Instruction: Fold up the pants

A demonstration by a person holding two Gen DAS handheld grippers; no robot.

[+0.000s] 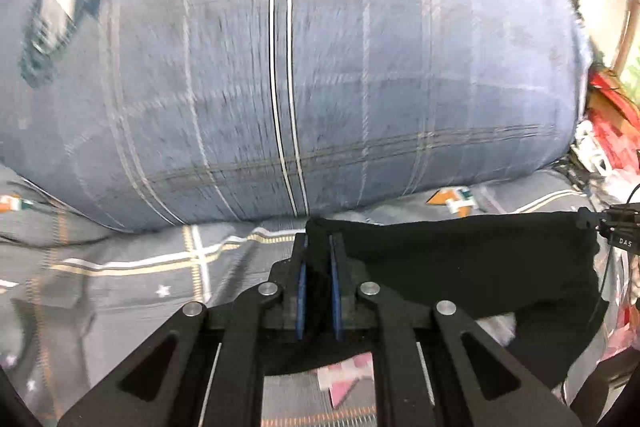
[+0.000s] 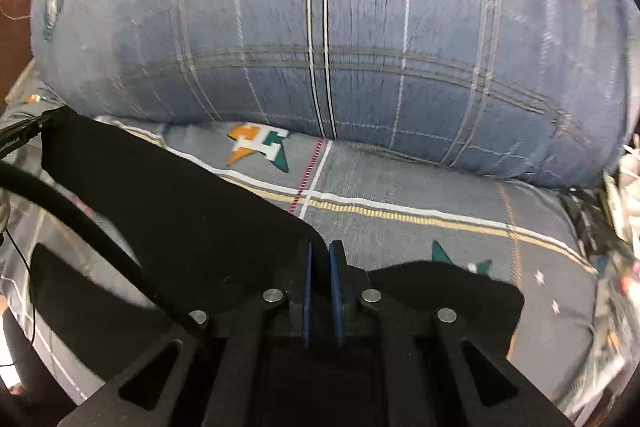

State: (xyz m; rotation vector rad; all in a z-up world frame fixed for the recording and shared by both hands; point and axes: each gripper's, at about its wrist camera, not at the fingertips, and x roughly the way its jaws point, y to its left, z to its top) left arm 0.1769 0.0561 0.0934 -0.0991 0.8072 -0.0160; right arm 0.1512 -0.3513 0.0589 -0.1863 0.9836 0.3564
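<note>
The black pants (image 1: 472,259) are held stretched between both grippers above the bed. My left gripper (image 1: 319,239) is shut on one corner of the pants, and the cloth runs right to the other gripper (image 1: 618,223) at the frame's edge. In the right wrist view my right gripper (image 2: 320,247) is shut on the other corner of the pants (image 2: 160,195); the cloth runs left to the left gripper (image 2: 24,135) and hangs down below both.
A large blue plaid pillow (image 1: 300,67) fills the back, also in the right wrist view (image 2: 340,27). The grey patterned bedsheet (image 2: 440,211) lies under the pants. Clutter of red bags and cables (image 1: 608,115) sits at the bed's right side.
</note>
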